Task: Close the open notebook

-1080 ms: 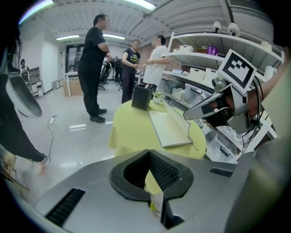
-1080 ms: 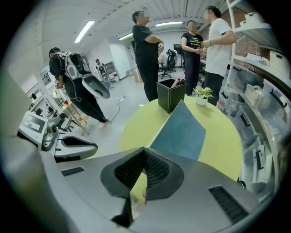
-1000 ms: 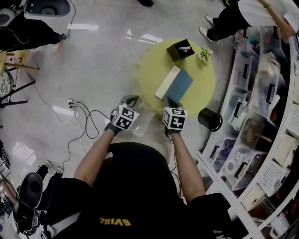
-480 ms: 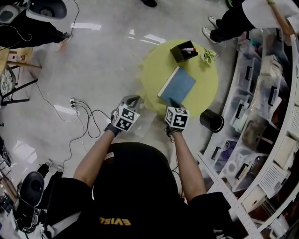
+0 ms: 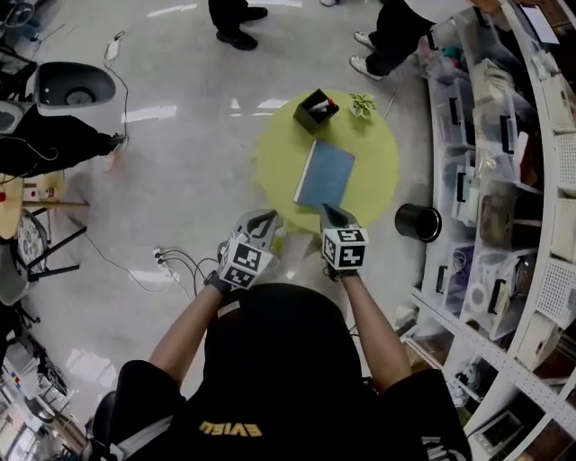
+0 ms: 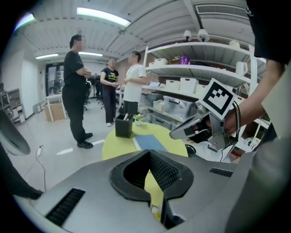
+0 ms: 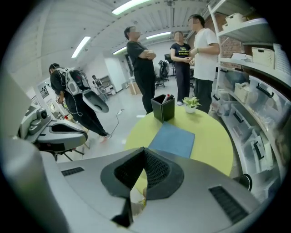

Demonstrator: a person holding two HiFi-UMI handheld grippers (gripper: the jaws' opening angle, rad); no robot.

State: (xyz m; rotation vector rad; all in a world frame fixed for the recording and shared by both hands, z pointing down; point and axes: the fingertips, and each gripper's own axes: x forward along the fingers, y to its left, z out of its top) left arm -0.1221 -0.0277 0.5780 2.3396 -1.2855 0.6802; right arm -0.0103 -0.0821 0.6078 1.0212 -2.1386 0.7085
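Note:
The notebook [image 5: 325, 174] lies closed and flat, blue cover up, on the round yellow-green table [image 5: 373, 171]. It also shows in the left gripper view [image 6: 150, 142] and the right gripper view [image 7: 173, 139]. My left gripper [image 5: 267, 219] hangs in the air off the table's near left edge, shut and empty [image 6: 148, 154]. My right gripper [image 5: 328, 212] is raised above the near edge, a little short of the notebook, its jaws closed on nothing [image 7: 144, 150]. Neither gripper touches the notebook.
A black pen holder [image 5: 316, 109] and a small green plant [image 5: 363, 104] stand at the table's far edge. A black bin [image 5: 418, 222] sits on the floor to the right, by curved shelves of boxes [image 5: 504, 135]. People [image 5: 236, 18] stand beyond the table. Cables [image 5: 171, 261] lie on the left.
A second ago the notebook showed a white page beside its blue cover; now it lies shut. Both grippers have risen and drawn back from the table.

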